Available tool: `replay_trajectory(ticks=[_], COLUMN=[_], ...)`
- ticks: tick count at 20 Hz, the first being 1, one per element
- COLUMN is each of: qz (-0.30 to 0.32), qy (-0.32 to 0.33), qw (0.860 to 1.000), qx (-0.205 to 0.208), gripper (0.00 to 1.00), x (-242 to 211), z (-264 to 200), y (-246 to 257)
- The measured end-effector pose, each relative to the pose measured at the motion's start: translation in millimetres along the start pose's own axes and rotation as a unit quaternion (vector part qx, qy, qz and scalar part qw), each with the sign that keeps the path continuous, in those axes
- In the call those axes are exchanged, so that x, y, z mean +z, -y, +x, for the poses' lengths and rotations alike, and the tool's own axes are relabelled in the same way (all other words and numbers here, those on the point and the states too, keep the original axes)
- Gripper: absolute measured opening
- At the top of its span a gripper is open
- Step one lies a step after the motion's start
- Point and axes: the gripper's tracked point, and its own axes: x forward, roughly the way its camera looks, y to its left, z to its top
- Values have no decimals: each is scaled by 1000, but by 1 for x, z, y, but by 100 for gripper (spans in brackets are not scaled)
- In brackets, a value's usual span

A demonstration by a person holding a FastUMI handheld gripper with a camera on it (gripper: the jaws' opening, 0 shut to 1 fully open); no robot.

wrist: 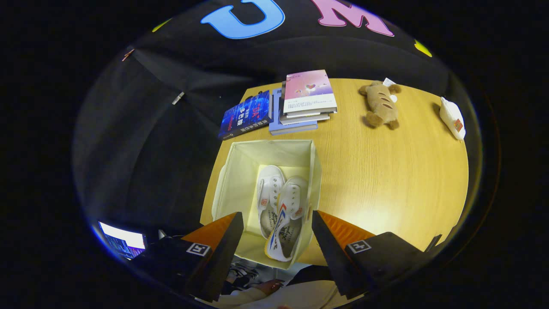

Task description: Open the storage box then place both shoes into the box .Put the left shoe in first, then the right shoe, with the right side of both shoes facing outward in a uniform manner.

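Cream-white fabric storage box (240, 180), open-topped, plain inside. In it, two white canvas shoes: left shoe (268, 193) with a small red tag, right shoe (287, 219) with red, blue and yellow side stripes and a yellow-edged sole. Gripper (276, 225) spread wide over the box, nothing clasped. Light honey wood-grain table (386, 180). At the far side, dark blue book (245, 115) with red lettering; pink-and-white book (309, 91) atop a pale blue stack. Tan-brown plush (381, 105) with cream stripes; white plush (452, 116) with a red patch, far right.
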Motion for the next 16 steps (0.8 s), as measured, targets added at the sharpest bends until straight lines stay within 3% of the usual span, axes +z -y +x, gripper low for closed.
replay_trajectory(ticks=[8, 13, 16], qz=[-58, -92, -113], qy=[149, 242, 305], qw=[987, 964, 943], qx=[-22, -50, -63], gripper=[99, 99, 99], x=[17, 30, 42], z=[-84, -138, -182], y=[87, 153, 185])
